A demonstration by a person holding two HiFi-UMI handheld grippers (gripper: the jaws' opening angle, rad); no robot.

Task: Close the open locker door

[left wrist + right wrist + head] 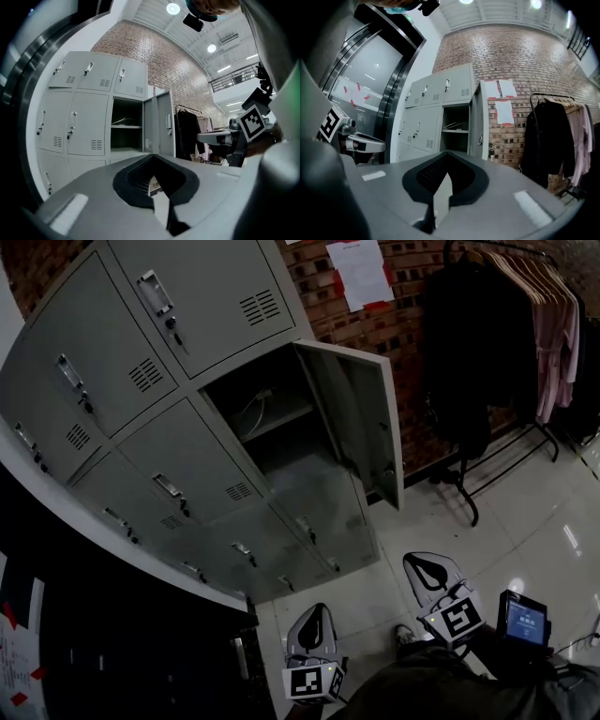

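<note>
Grey sheet-metal locker bank (pixel 141 362) fills the view ahead of both grippers, backed against a red brick wall (pixel 323 310) with white paper sheets (pixel 361 273) pinned to it. The open grey metal locker door (pixel 361 418) stands out from the bank's right-hand column, ahead of and above the right gripper (pixel 433 570) and well apart from it. It is hinged at the bank's right edge, and its free edge points out into the room. Left of the door, the dark open compartment (pixel 272 418) shows one shelf.

Further to the right of the right gripper, a black clothes rail hung with dark coats and pink garments (pixel 506 352) stands near the door. Its black foot runs across the floor toward the door's lower corner. A glossy pale tiled floor (pixel 525 521) lies open between the grippers and the door. A black cabinet (pixel 122 643) sits just beside the left gripper (pixel 315 622), on its left.

Both grippers hang low near the person, each with its jaws brought together and nothing between them.
</note>
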